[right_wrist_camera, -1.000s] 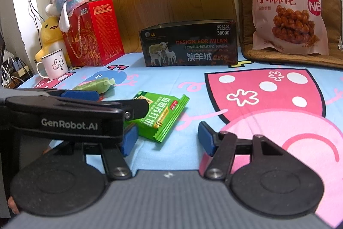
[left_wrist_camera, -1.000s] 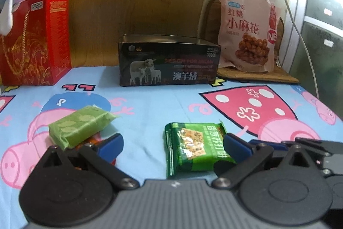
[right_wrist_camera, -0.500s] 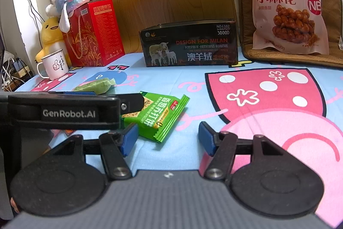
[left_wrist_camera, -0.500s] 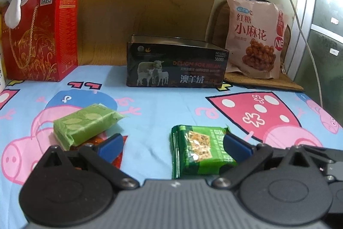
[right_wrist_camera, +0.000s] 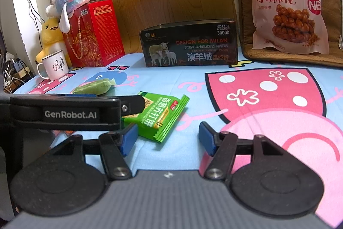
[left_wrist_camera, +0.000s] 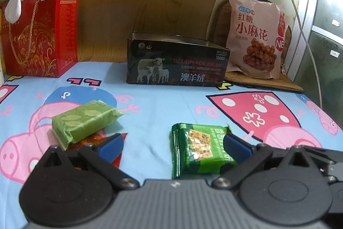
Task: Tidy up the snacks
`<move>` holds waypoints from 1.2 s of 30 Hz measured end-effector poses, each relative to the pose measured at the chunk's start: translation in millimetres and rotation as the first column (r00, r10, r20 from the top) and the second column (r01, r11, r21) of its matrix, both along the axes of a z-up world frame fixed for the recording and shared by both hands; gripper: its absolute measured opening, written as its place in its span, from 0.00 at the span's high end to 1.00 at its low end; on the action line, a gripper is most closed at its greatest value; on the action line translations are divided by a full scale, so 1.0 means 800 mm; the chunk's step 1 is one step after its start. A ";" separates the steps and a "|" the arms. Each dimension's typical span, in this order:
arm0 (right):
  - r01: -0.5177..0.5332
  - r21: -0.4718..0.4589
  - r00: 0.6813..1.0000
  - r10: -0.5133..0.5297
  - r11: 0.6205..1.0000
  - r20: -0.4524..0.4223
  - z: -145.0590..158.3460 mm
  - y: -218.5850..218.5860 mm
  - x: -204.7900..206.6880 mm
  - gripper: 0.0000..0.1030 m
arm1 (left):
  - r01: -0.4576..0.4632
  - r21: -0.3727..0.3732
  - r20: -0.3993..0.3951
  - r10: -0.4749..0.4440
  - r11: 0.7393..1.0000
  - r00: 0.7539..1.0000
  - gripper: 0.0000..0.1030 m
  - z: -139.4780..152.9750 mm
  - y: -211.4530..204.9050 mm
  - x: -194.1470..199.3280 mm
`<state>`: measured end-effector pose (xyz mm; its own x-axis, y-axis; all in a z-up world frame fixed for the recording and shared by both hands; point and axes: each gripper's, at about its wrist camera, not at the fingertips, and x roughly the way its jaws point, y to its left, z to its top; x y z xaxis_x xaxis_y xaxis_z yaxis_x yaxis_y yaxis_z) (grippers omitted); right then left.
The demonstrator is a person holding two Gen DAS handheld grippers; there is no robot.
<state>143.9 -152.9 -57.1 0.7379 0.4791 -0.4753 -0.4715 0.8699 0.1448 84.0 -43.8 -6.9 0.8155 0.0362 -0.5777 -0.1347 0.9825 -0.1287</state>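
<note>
- The black box (right_wrist_camera: 188, 45) says "DESIGN FOR MILAN".
- The left gripper (left_wrist_camera: 171, 144) says "GenRobot.AI" on its side; its fingers are spread wide.
- The right gripper (right_wrist_camera: 168, 135) is spread wide too.
- The green cracker pack (left_wrist_camera: 198, 153) lies on the cartoon sheet (left_wrist_camera: 163, 109), looking lower than before.

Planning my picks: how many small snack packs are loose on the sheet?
3: dark green cracker pack centre, light green pack left, orange-red pack mostly hidden beneath it. More may be hidden.

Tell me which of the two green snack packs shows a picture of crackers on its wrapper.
The dark green cracker pack by the left tool shows crackers and bold lettering; the pale green pack has only a leaf pattern.
</note>
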 end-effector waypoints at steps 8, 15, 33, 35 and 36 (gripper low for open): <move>0.000 0.001 1.000 0.000 1.000 0.000 0.000 0.000 0.000 0.36 | 0.019 -0.006 -0.009 -0.019 1.000 1.000 0.05 0.000 -0.001 0.000; 0.000 0.002 1.000 0.000 1.000 -0.001 0.000 -0.001 0.000 0.35 | 0.052 -0.013 -0.030 -0.052 0.999 0.998 0.15 -0.001 -0.004 0.001; 0.000 0.005 1.000 0.000 1.000 -0.002 0.000 -0.001 0.000 0.34 | 0.038 -0.057 -0.051 -0.041 0.998 0.998 0.23 -0.003 0.001 0.004; 0.000 0.005 1.000 0.000 1.000 -0.002 0.000 -0.001 0.000 0.34 | 0.038 -0.058 -0.052 -0.041 0.998 0.998 0.22 -0.003 0.001 0.004; 0.000 0.005 1.000 0.000 1.000 -0.002 0.000 0.000 0.000 0.34 | 0.037 -0.058 -0.052 -0.041 0.998 0.998 0.22 -0.003 0.001 0.004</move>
